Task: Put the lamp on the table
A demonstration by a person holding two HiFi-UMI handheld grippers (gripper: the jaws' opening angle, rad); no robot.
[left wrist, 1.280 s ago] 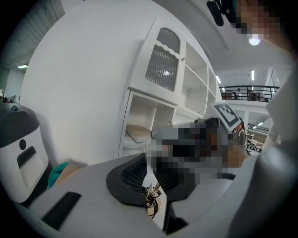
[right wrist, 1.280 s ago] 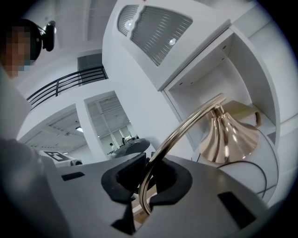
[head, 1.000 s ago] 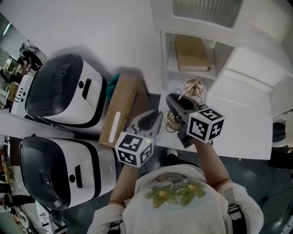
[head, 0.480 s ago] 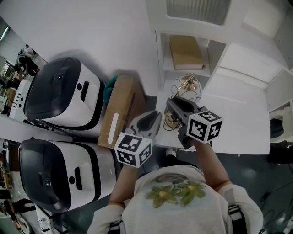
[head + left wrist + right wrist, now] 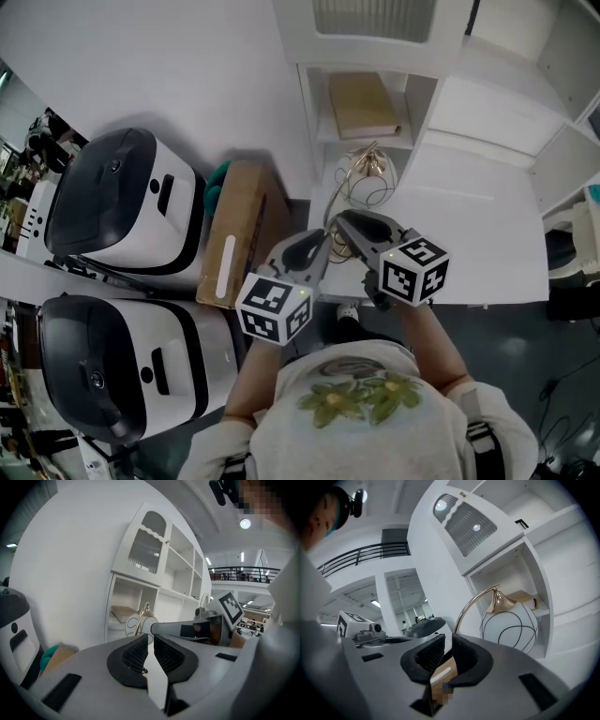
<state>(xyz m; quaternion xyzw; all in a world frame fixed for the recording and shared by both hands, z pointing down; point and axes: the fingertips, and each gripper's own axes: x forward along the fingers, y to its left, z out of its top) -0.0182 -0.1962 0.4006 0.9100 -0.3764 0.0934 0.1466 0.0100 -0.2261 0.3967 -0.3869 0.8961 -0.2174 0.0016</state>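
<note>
The lamp [image 5: 367, 171], a white globe with thin black lines on a gold arched stem, stands on the white table [image 5: 469, 220] just in front of the shelf unit. My right gripper [image 5: 342, 225] is in front of and to the left of it, jaws shut with nothing between them. In the right gripper view the lamp [image 5: 508, 623] rises just beyond and to the right of the right gripper [image 5: 447, 651]. My left gripper [image 5: 314, 246] hovers off the table's left edge, shut and empty. In the left gripper view the lamp [image 5: 139, 620] shows past the left gripper [image 5: 151, 641].
Two white and black appliances [image 5: 122, 202] [image 5: 103, 370] stand at the left. A cardboard box [image 5: 234, 234] with a teal thing [image 5: 217, 173] behind it sits between them and the table. A tan flat box [image 5: 361, 103] lies in the white shelf unit [image 5: 375, 56].
The lamp sits further in on the table, nearer the shelf. The right gripper has drawn slightly back from its base. The left gripper has hardly moved.
</note>
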